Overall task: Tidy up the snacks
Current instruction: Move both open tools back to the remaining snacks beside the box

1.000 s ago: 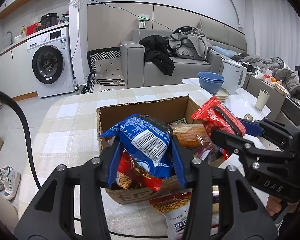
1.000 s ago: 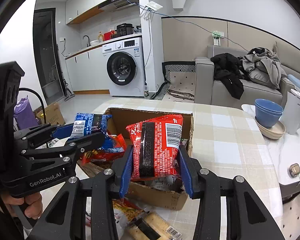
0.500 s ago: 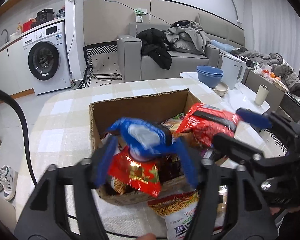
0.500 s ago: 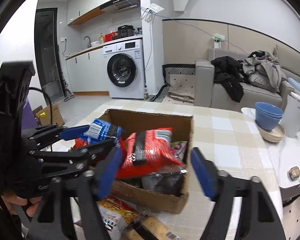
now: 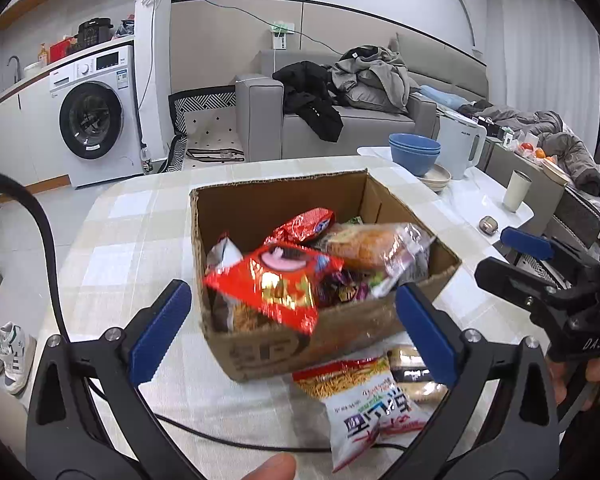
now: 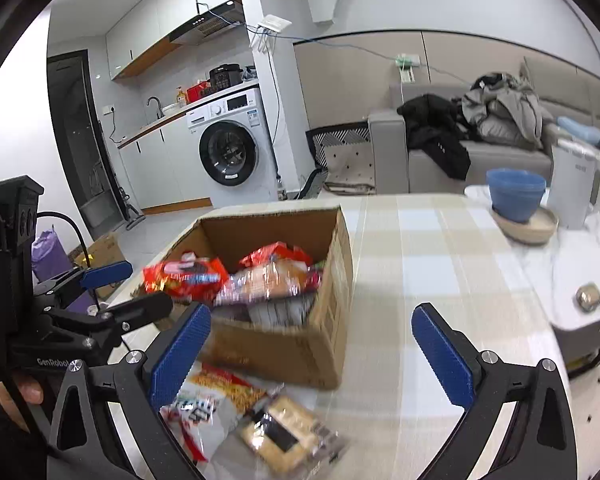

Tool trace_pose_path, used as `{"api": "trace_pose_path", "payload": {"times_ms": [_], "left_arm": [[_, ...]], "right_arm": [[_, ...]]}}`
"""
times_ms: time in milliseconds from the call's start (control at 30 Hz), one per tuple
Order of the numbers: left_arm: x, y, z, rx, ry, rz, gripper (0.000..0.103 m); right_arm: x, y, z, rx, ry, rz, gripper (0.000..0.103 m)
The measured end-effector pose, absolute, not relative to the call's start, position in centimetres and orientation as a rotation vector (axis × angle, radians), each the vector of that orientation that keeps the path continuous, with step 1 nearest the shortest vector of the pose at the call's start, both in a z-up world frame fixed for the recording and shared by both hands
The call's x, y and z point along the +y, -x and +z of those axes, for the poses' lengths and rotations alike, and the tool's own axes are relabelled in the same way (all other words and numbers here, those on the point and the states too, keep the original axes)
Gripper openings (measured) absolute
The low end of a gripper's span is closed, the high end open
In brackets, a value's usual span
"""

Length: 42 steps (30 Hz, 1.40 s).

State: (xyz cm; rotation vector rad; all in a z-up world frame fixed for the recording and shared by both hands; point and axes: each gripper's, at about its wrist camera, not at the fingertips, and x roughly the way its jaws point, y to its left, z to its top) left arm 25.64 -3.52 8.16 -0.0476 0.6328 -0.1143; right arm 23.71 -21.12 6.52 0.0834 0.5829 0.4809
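Observation:
A cardboard box (image 5: 340, 332) (image 6: 296, 352) stands on the checked tablecloth, filled with several snack packs, a red pack (image 5: 276, 284) on top near its front. My left gripper (image 5: 292, 328) is open and empty just before the box's near wall. My right gripper (image 6: 308, 352) is open and empty, near the box's right corner. A white noodle-snack bag (image 5: 364, 396) (image 6: 204, 404) and a clear cracker pack (image 6: 284, 436) lie on the table in front of the box.
Blue bowls (image 6: 516, 196) on a beige dish, a white kettle (image 6: 576, 184), a cup (image 5: 516, 192) and a small round object (image 6: 588, 296) stand on a white side table at right. A black cable (image 5: 220, 436) crosses the tablecloth near me.
Both grippers opened: the left let go of the blue pack and the right let go of the red pack into the box. Both then drew back from the box.

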Motion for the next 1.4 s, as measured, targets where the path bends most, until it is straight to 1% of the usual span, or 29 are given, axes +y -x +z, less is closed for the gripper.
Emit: {"api": "trace_pose_path", "payload": {"times_ms": [500, 933, 1400], "left_arm": [[-4.9, -21.2, 5.2, 0.712, 0.037, -0.135, 0.102], [-7.3, -21.7, 2.1, 0.824, -0.012, -0.157, 0.102], [-7.9, -23.0, 0.1, 0.887, 0.073, -0.221, 0.102]], "right_arm": [[-21.5, -21.7, 3.0, 0.703, -0.059, 0.493, 0.103], [-20.1, -21.4, 0.1, 0.813, 0.095, 0.519, 0.103], [-20.1, -20.8, -2.0, 0.894, 0.192, 0.632, 0.102]]}}
